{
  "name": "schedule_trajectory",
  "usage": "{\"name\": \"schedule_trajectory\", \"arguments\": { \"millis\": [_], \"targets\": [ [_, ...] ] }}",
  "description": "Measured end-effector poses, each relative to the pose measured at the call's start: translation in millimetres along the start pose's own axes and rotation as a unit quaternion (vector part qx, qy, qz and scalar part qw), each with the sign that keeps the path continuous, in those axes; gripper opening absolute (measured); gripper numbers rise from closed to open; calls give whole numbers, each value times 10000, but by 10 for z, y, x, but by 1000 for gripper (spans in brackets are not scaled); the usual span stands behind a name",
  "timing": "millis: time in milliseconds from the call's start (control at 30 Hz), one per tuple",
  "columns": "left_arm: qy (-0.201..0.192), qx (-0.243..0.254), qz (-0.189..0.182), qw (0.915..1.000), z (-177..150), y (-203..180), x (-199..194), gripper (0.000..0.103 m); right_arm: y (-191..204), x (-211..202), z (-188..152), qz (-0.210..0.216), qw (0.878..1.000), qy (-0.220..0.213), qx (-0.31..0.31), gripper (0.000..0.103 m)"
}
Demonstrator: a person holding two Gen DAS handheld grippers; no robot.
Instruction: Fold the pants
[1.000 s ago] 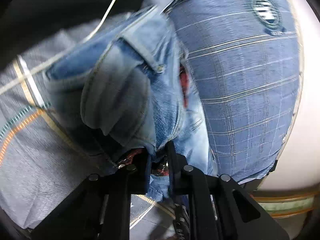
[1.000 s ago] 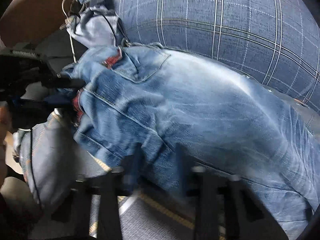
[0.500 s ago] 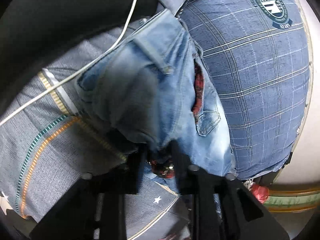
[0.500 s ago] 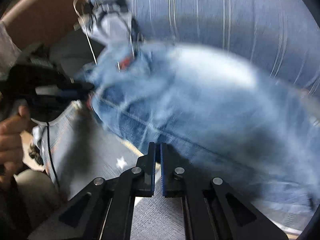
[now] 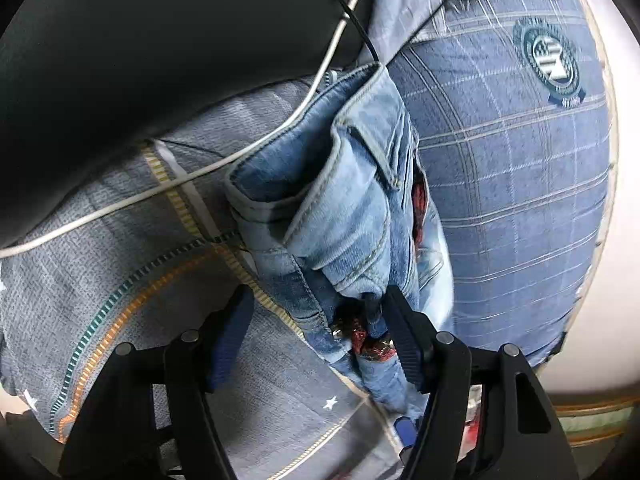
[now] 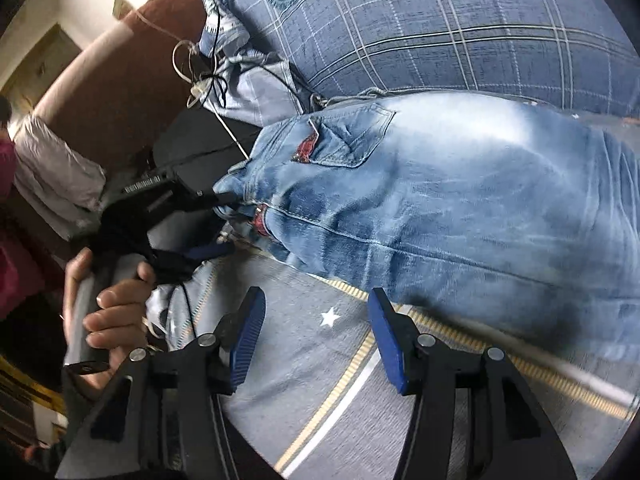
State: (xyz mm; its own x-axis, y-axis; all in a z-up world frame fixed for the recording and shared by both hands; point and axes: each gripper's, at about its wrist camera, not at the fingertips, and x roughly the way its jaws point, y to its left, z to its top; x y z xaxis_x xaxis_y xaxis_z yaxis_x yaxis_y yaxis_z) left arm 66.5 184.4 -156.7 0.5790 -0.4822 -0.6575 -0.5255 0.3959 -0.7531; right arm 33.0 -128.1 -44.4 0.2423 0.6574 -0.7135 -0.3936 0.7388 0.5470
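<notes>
Light blue jeans [image 6: 460, 184] lie on a grey bedspread [image 6: 320, 380], their waistband end toward the left. In the left wrist view the jeans' waistband [image 5: 352, 208] bunches up between my spread fingers. My left gripper [image 5: 316, 332] is open; its right finger touches the denim, nothing is clamped. It also shows in the right wrist view [image 6: 216, 220] at the waistband. My right gripper [image 6: 316, 332] is open and empty, just short of the jeans' near edge.
A blue plaid pillow [image 6: 440, 28] lies behind the jeans and also shows in the left wrist view [image 5: 520, 184]. White and black cables [image 5: 200, 176] cross the bedspread. A person's hand [image 6: 108, 312] holds the left gripper. A brown headboard [image 6: 104, 96] stands far left.
My left gripper was shut on the jeans' waistband and has now opened, letting it go. My right gripper was shut half a second ago and has opened.
</notes>
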Motion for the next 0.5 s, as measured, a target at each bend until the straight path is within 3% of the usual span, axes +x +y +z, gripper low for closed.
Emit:
{"name": "schedule_trajectory", "arguments": {
  "millis": [233,500],
  "targets": [
    [157,-232,-219,9994,-11,79,52,68,70,-20,-39,40,10000,-71,41,55],
    [-61,-405,126,9991,110,19,145,67,-15,-4,-28,84,9997,-42,235,60]
  ]
}}
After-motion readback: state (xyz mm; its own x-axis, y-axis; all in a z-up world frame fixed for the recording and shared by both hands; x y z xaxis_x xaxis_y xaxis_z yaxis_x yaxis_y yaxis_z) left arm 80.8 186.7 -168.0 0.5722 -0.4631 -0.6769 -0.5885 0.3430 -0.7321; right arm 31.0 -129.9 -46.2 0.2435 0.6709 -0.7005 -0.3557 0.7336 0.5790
